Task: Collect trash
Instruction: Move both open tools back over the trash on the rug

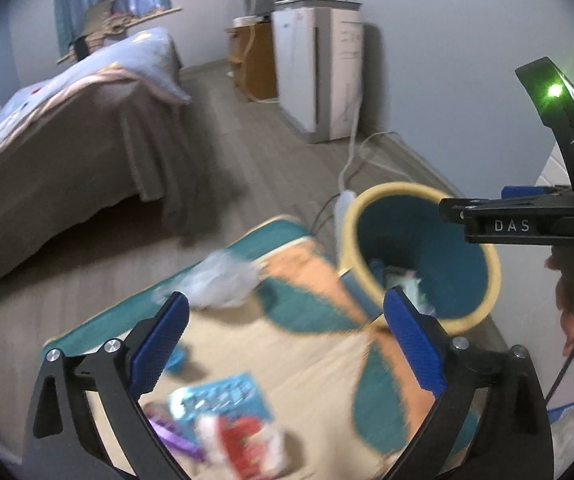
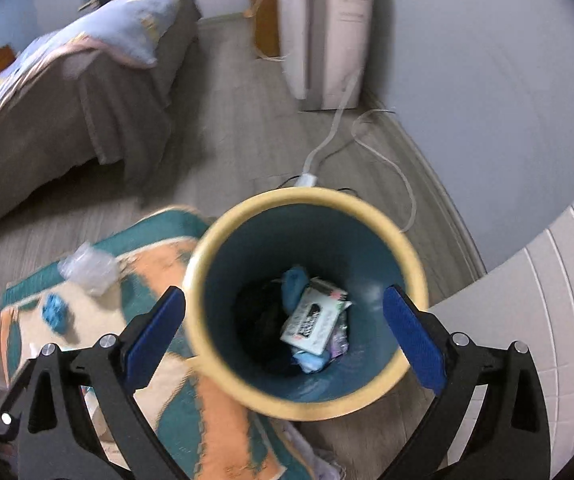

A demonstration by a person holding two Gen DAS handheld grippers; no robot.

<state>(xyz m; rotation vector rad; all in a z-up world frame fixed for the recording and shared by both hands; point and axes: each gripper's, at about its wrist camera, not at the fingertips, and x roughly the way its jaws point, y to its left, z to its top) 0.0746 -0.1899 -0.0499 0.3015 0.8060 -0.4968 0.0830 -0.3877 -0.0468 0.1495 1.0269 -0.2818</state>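
Note:
A teal waste bin with a yellow rim [image 2: 415, 280] stands at the rug's edge. Inside it lie a white printed packet [image 2: 314, 321] and blue crumpled pieces. My right gripper [image 2: 283, 328] hangs open above the bin's mouth, nothing between its blue pads. My left gripper [image 1: 287, 338] is open over the rug, empty, with the bin [image 1: 491, 268] to its right. Loose trash lies on the rug: a clear plastic bag [image 1: 223, 280], a blue printed wrapper [image 1: 223, 398], a red and white wrapper [image 1: 247, 440], a purple strip [image 1: 171, 432] and a blue scrap [image 2: 55, 316].
The patterned teal, orange and cream rug [image 1: 319, 364] covers a wooden floor. A bed with a brown skirt [image 1: 67, 152] stands at left. A white appliance [image 1: 315, 72] stands by the wall, with a cable [image 2: 387, 160] and adapter on the floor behind the bin. White panelling [image 2: 547, 300] at right.

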